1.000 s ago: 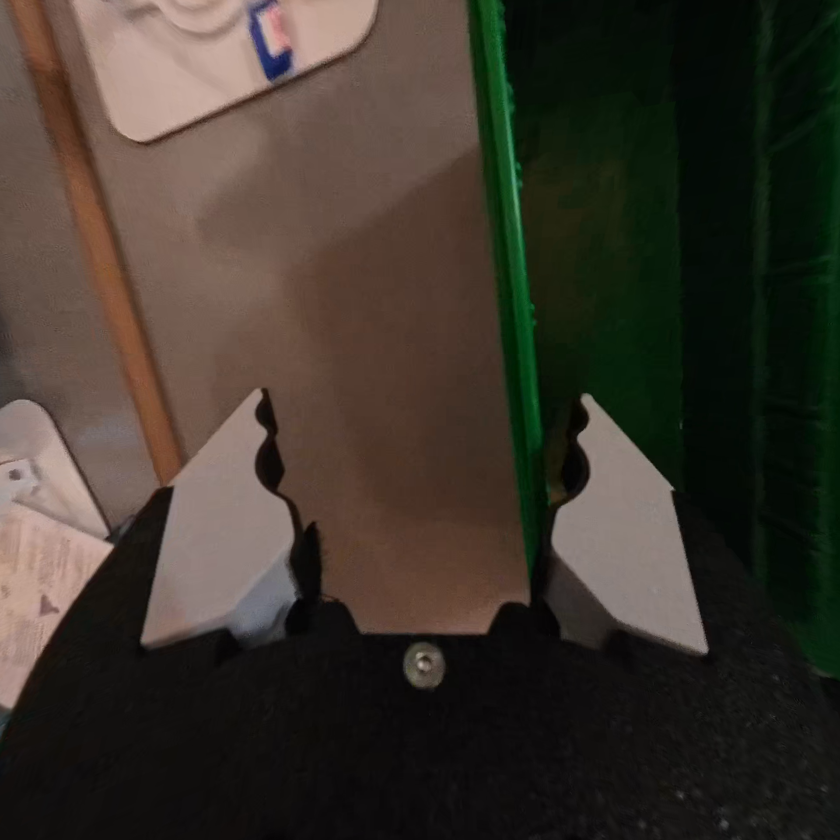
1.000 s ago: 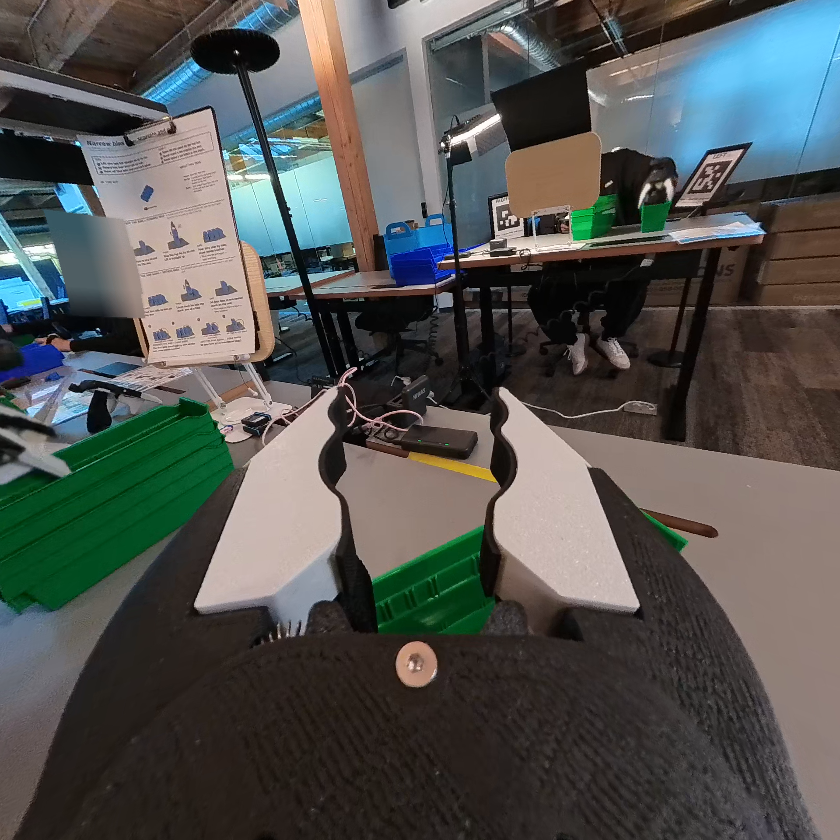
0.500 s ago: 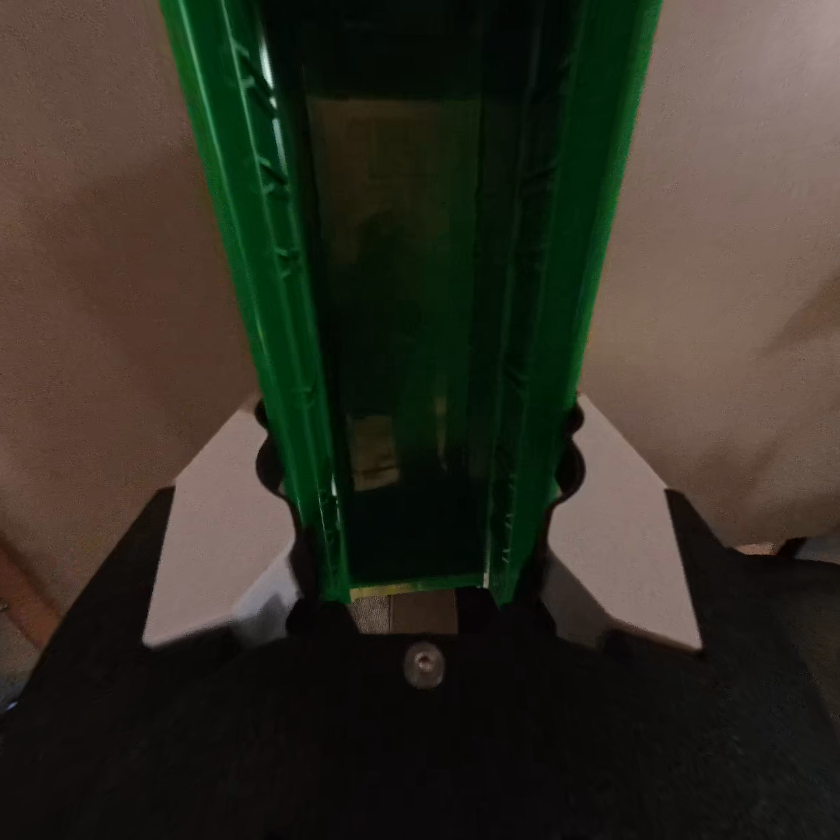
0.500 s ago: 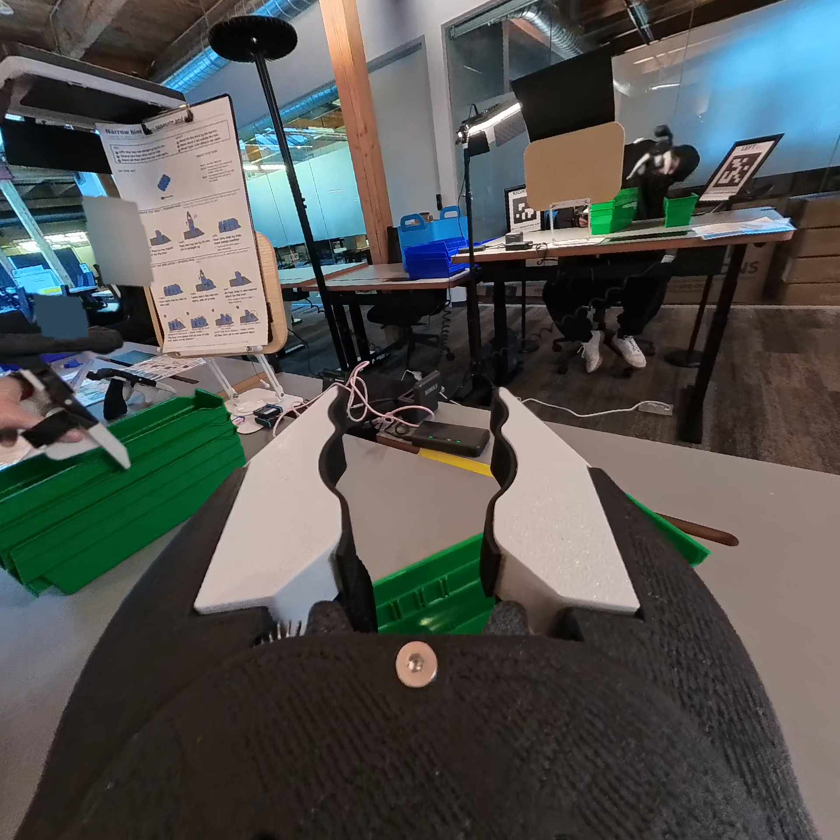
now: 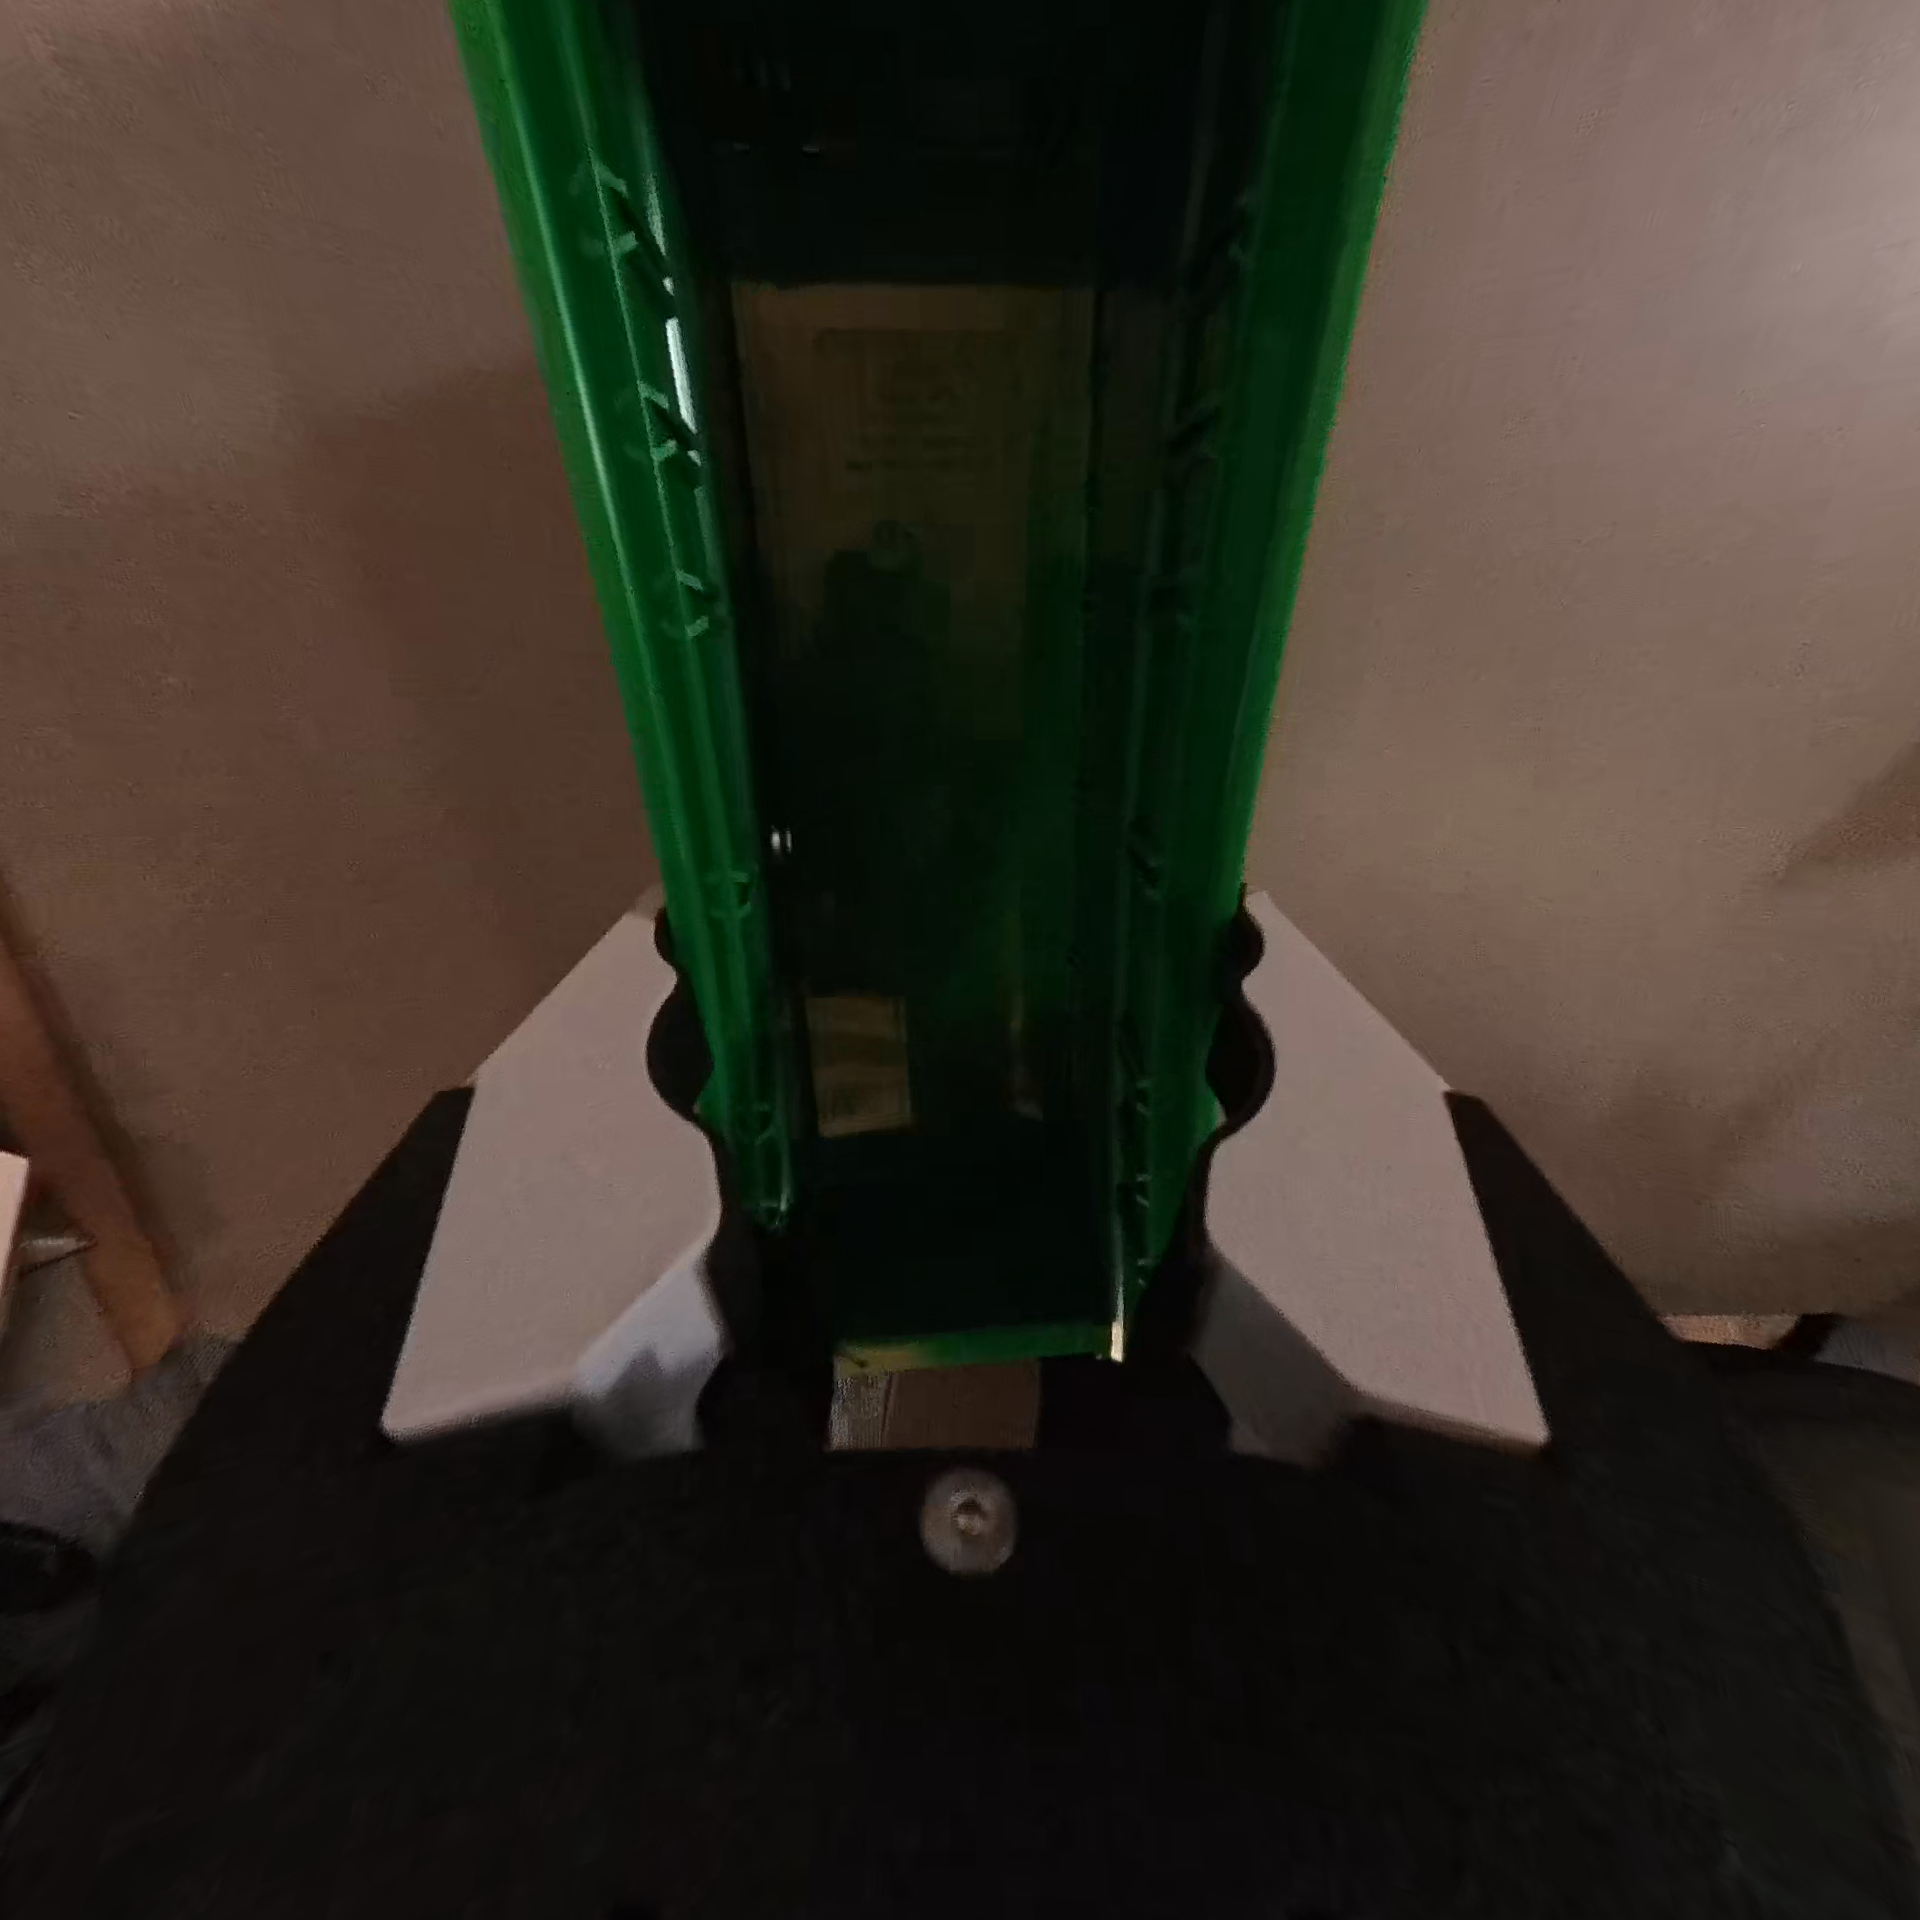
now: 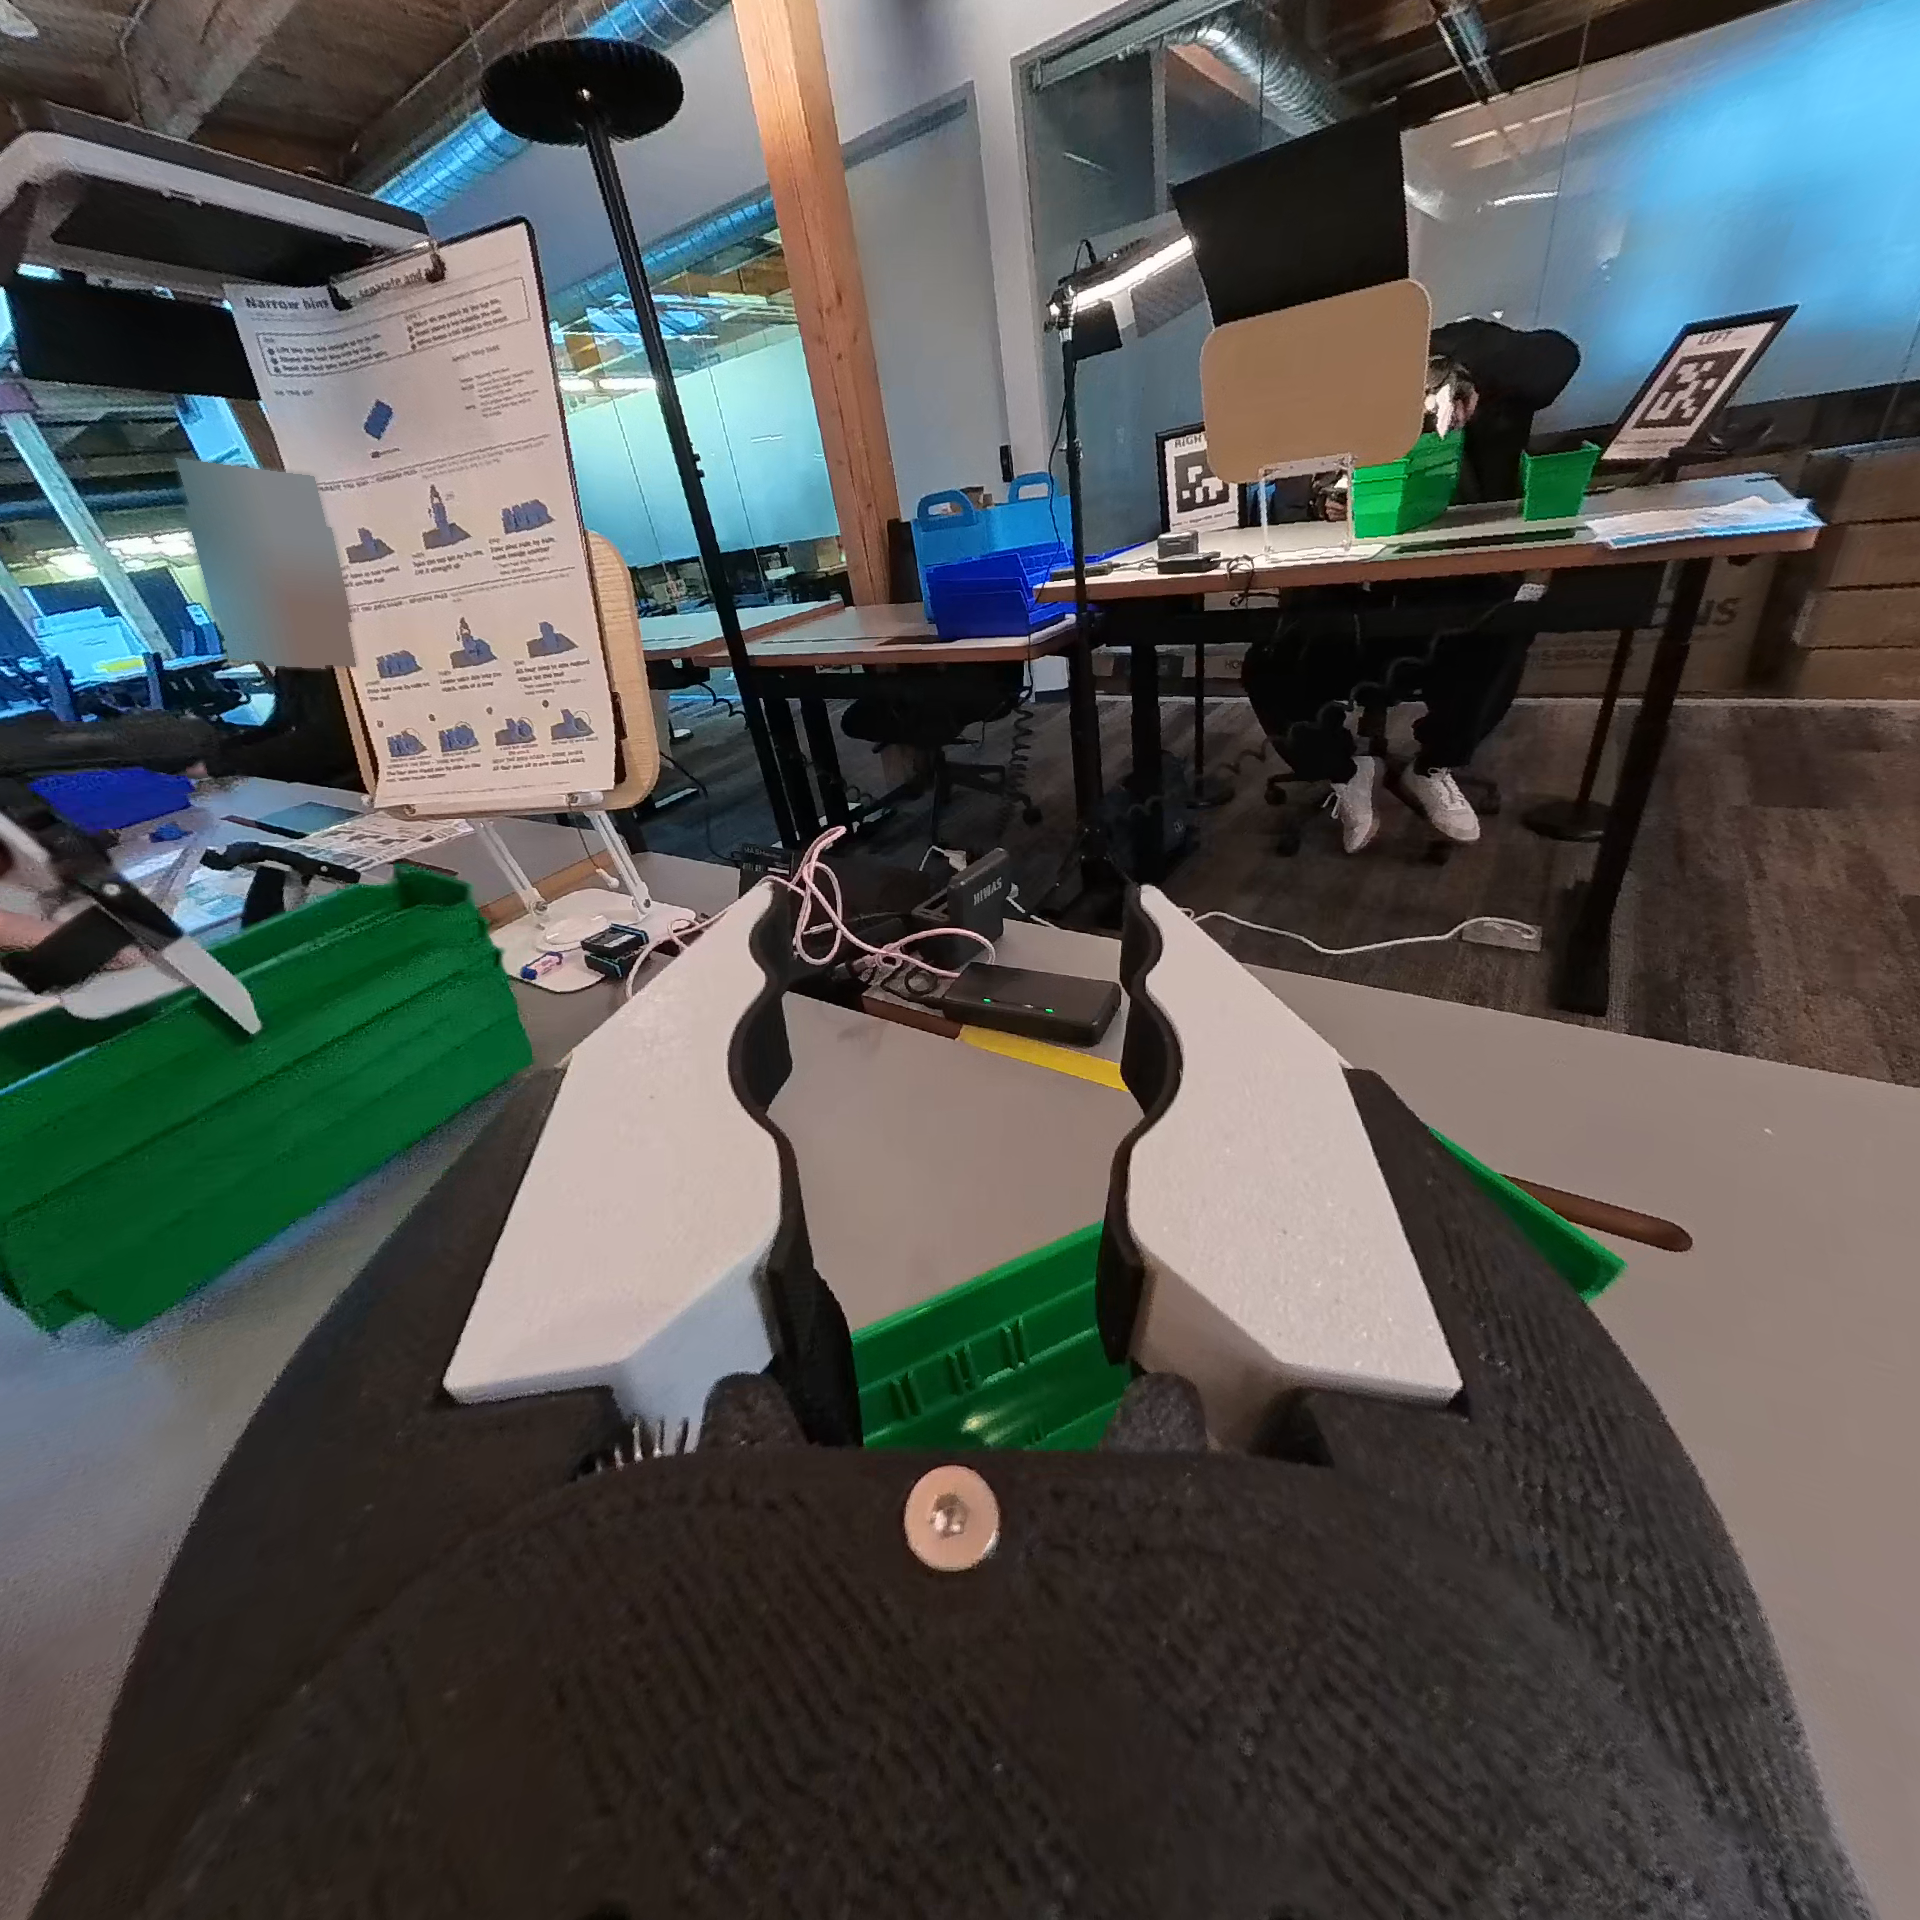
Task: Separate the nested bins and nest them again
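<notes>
In the left wrist view my left gripper (image 5: 951, 914) straddles the near end of a narrow green bin (image 5: 623, 520), with both pads pressed against its outer side walls. The bin runs away from the camera and its inside is dark. In the right wrist view my right gripper (image 6: 951, 904) is open and empty, held above a single green bin (image 6: 987, 1361) lying on the grey table (image 6: 1714, 1195). A stack of nested green bins (image 6: 260, 1122) stands at the left, with the left gripper (image 6: 156, 966) over it.
An instruction sheet on a clipboard stand (image 6: 447, 540) is behind the stack. A black power bank (image 6: 1034, 1003) and pink cables (image 6: 852, 925) lie ahead of the right gripper. A brown stick (image 6: 1600, 1221) lies at the right. A person sits at a far desk.
My left gripper moved from beside the green bin's wall to straddling the bin, and its jaws drew in against the sides. The right gripper stayed open and shifted only slightly.
</notes>
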A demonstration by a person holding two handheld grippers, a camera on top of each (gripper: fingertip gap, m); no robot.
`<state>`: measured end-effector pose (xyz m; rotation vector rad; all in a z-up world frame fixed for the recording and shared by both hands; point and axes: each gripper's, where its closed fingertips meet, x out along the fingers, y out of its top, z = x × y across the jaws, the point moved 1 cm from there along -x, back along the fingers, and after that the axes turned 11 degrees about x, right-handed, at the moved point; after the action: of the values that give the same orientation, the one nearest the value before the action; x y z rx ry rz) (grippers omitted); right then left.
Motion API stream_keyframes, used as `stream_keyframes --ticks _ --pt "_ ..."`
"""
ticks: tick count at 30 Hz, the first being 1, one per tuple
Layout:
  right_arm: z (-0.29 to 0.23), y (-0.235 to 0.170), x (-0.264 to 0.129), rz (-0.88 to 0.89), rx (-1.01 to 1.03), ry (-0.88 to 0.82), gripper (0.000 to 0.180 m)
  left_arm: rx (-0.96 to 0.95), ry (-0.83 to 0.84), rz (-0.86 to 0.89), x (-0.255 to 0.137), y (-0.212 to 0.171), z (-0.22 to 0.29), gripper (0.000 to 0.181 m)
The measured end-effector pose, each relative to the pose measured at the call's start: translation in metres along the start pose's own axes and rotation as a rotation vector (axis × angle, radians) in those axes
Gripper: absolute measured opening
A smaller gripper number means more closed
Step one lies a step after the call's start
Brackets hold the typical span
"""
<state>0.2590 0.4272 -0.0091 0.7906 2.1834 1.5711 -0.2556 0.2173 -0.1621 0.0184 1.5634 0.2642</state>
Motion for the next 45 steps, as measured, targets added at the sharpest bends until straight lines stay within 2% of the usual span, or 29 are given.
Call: stream_keyframes --ticks 5,9,14,17,21,26,30,32,34,36,39,45 --pt "-0.003 -0.002 0.002 -0.011 -0.011 0.0 0.063 -0.017 -0.037 0.068 -0.02 0.002 -0.004 0.097" --pt "-0.006 -0.004 0.005 -0.021 -0.018 0.003 0.063 -0.024 0.054 0.086 -0.027 0.004 -0.016 0.099" --pt "-0.008 -0.006 0.006 -0.028 -0.03 0.003 0.063 -0.098 0.032 0.11 -0.03 0.007 -0.022 0.097" --pt "-0.009 -0.006 0.006 -0.03 -0.034 0.005 0.063 -0.05 0.091 0.081 -0.027 0.004 -0.028 0.097" --pt "-0.009 -0.007 0.008 -0.037 -0.042 0.001 0.063 -0.084 -0.001 0.105 -0.025 0.004 -0.022 0.097" --pt "-0.012 -0.011 0.011 -0.051 -0.06 -0.003 0.063 -0.024 -0.002 0.14 -0.024 0.004 -0.015 0.097" --pt "-0.014 -0.013 0.013 -0.063 -0.075 -0.005 0.063 0.072 0.106 0.118 -0.025 0.003 -0.017 0.098" --pt "-0.014 -0.014 0.014 -0.067 -0.078 -0.007 0.063 0.064 0.04 0.13 -0.026 0.002 -0.009 0.097" --pt "-0.013 -0.015 0.015 -0.07 -0.076 -0.009 0.063 -0.058 -0.026 0.159 -0.028 0.005 -0.009 0.096" --pt "-0.013 -0.016 0.016 -0.076 -0.077 -0.008 0.063 -0.085 0.024 0.151 -0.028 0.004 -0.017 0.097" --pt "-0.015 -0.016 0.016 -0.074 -0.087 -0.006 0.063 0.008 0.146 0.099 -0.019 0.0 -0.024 0.097" --pt "-0.027 -0.017 0.018 -0.072 -0.2 0.016 0.063 -0.024 0.001 0.198 -0.032 0.006 -0.011 0.097"
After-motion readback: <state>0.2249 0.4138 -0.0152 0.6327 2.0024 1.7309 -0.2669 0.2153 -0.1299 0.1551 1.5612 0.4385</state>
